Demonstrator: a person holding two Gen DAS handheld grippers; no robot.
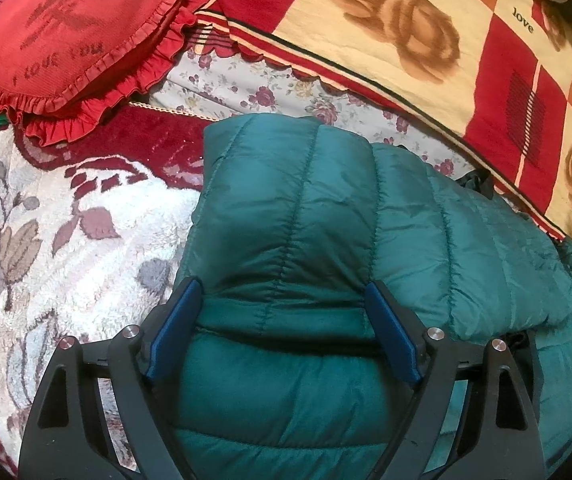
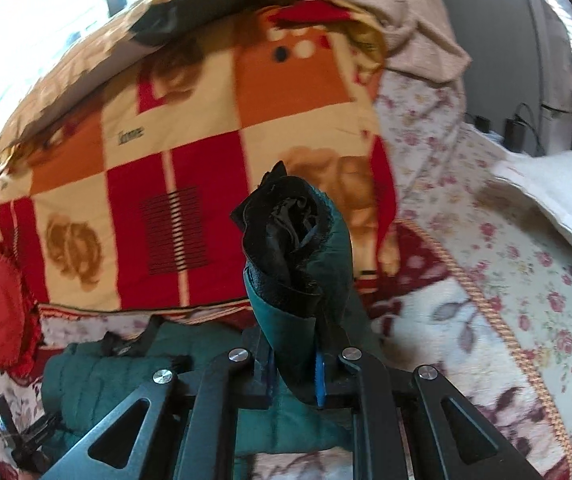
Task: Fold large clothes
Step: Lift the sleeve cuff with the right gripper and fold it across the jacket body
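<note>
A dark green quilted puffer jacket (image 1: 325, 208) lies folded on the bed, running from the lower middle off to the right in the left wrist view. My left gripper (image 1: 282, 284) stands open over its near end, with the blue pads (image 1: 174, 332) straddling a puffy fold and not pinching it. In the right wrist view my right gripper (image 2: 295, 344) is shut on a bunched end of the jacket (image 2: 297, 280), lifted off the bed, with the black lining (image 2: 282, 220) showing at the top. The rest of the jacket (image 2: 98, 376) lies below at the left.
A red ruffled cushion (image 1: 74, 32) sits at the far left. A red, orange and cream patchwork blanket (image 1: 405, 40) is heaped behind the jacket. A plush flowered blanket (image 1: 46, 220) and a rose-print sheet (image 2: 525, 280) cover the bed. A white pillow (image 2: 557, 200) lies at the right.
</note>
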